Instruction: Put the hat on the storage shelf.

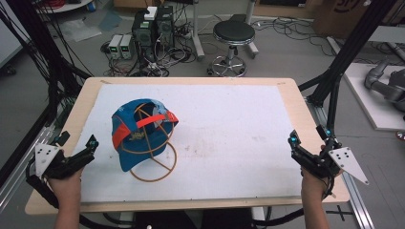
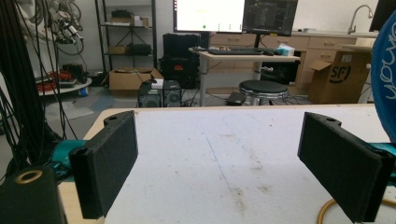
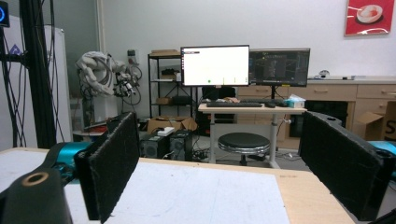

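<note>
A blue cap (image 1: 138, 131) with an orange-red strap and brim trim sits on an orange wire stand (image 1: 157, 167) on the left half of the white mat (image 1: 229, 143). My left gripper (image 1: 90, 143) rests at the table's left edge, a short way left of the cap, open with nothing between its jaws. In the left gripper view the cap's blue edge (image 2: 385, 79) and a bit of the wire stand (image 2: 327, 212) show at the right, beyond the open left gripper (image 2: 229, 168). My right gripper (image 1: 293, 142) is at the table's right edge, open and empty; the right gripper (image 3: 229, 168) faces the room.
The wooden table (image 1: 296, 95) carries the white mat. Behind it stand a black stool (image 1: 233, 36), computer towers (image 1: 153, 26) and tangled cables. Black frame posts (image 1: 353, 43) flank both sides. A desk with monitors (image 3: 215, 65) is farther back.
</note>
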`<state>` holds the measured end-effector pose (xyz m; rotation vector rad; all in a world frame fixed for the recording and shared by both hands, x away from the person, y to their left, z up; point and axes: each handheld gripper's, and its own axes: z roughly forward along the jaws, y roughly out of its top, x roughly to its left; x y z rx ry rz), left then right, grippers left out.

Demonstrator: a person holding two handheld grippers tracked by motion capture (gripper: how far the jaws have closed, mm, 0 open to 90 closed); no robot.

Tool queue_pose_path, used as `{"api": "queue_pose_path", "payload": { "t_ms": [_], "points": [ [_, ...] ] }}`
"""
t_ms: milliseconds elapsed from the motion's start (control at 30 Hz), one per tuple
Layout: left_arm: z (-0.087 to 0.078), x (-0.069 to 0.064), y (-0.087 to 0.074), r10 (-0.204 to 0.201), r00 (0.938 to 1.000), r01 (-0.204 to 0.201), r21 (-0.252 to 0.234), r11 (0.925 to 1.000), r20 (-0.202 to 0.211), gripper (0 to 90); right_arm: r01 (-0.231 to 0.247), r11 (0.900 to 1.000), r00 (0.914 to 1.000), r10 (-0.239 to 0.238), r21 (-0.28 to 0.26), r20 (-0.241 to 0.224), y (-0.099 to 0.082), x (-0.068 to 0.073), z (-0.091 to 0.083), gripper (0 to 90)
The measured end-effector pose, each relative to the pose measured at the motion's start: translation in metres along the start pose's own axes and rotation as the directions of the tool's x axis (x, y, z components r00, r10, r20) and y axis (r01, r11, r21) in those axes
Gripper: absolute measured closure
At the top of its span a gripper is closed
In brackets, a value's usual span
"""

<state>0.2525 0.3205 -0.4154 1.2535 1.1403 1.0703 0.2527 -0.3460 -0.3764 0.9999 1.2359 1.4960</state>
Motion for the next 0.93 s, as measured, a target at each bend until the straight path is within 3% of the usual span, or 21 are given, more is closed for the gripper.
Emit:
{"api": "queue_pose_path", "payload": {
  "t_ms": [667, 933],
  "points": [
    [0.0005, 0.0005, -0.0001, 0.002, 1.0, -0.002, 0.005, 1.0, -0.002, 12.6, -0.01, 0.9999, 0.9997, 0.011, 0.008, -0.023, -0.0035, 0.0006, 0.0028, 12.4],
    [0.0007, 0.0006, 0.0003, 0.0, 1.0, 0.0, 0.001, 1.0, -0.005, 12.6, -0.002, 1.0, 1.0, 0.001, 0.005, 0.006, -0.0039, 0.0006, 0.0028, 12.4]
  ]
}}
